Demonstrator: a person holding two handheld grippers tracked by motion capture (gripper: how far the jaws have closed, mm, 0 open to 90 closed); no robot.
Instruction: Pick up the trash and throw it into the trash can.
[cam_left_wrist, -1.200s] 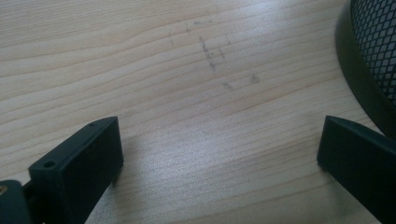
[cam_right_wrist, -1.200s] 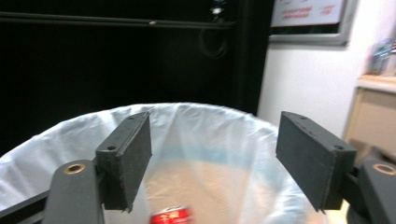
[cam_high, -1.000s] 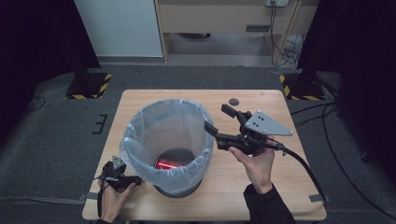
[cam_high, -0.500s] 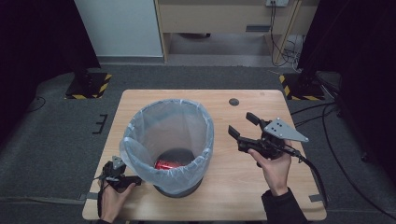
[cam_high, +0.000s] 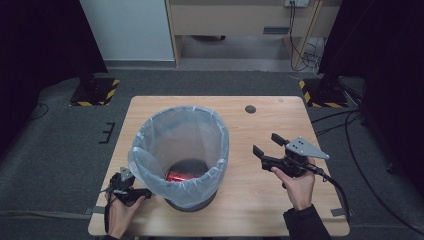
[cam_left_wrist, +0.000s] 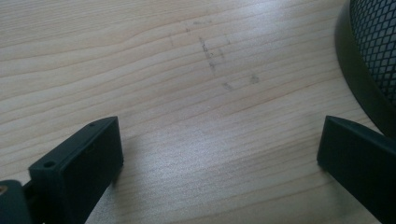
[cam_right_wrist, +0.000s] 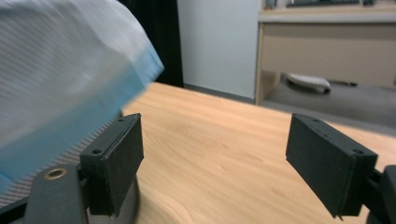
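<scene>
Red can (cam_high: 181, 176) lies inside bin (cam_high: 150, 135), left of right claw (cam_high: 267, 146).

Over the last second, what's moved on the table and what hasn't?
The right gripper, open and empty, drew back from over the bin's rim to the table's right side. The left gripper, the lined bin and the red can inside it stayed put.
</scene>
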